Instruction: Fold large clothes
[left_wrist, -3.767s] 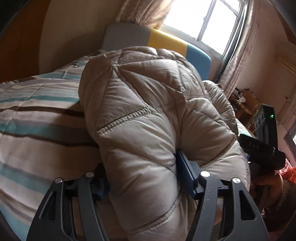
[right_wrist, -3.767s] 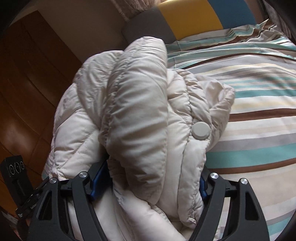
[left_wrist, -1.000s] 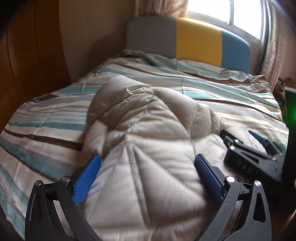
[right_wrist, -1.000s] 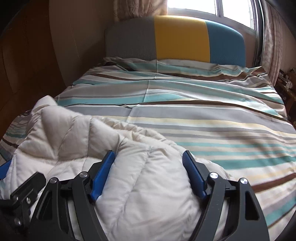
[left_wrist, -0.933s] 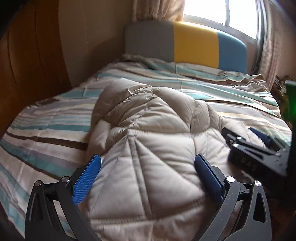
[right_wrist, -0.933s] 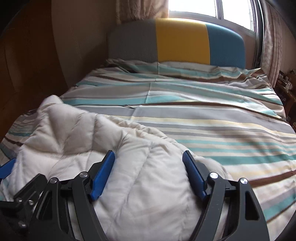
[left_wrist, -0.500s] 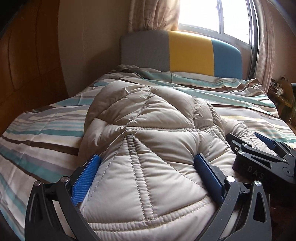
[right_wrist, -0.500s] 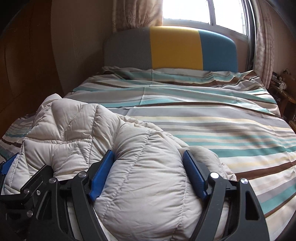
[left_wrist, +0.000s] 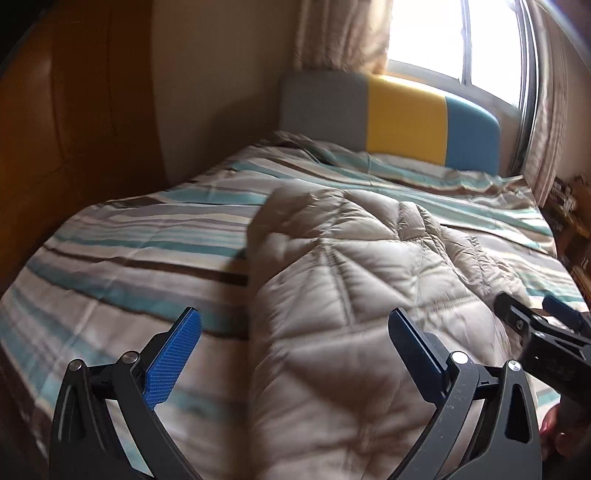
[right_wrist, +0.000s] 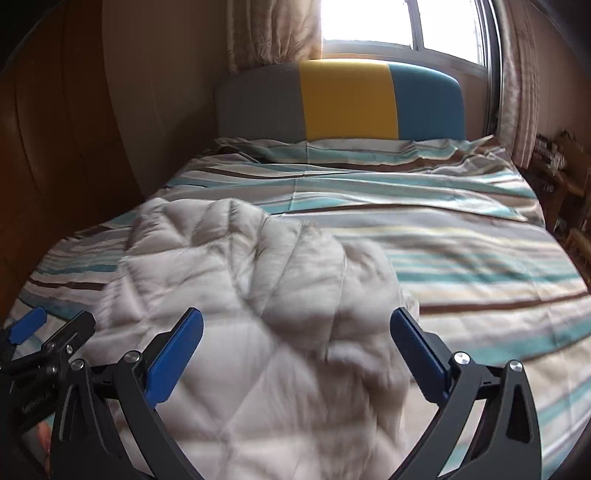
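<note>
A beige quilted puffer jacket (left_wrist: 351, 295) lies bundled on the striped bed near its foot end; it also shows in the right wrist view (right_wrist: 258, 302). My left gripper (left_wrist: 293, 343) is open and empty, raised above the jacket's left edge. My right gripper (right_wrist: 295, 343) is open and empty, raised above the jacket's right part. The right gripper also shows at the right edge of the left wrist view (left_wrist: 546, 332), and the left gripper at the left edge of the right wrist view (right_wrist: 44, 343). Both views are motion-blurred.
The striped duvet (right_wrist: 424, 206) covers the bed up to a grey, yellow and blue headboard (right_wrist: 343, 99) under a window. A wooden wardrobe (left_wrist: 74, 129) stands on the left. Cluttered wooden furniture (right_wrist: 557, 166) stands on the right.
Both grippers, shut on the jacket 3.8 s ago, are open. In the last half second both have lifted up and back from the jacket, which has settled on the bed.
</note>
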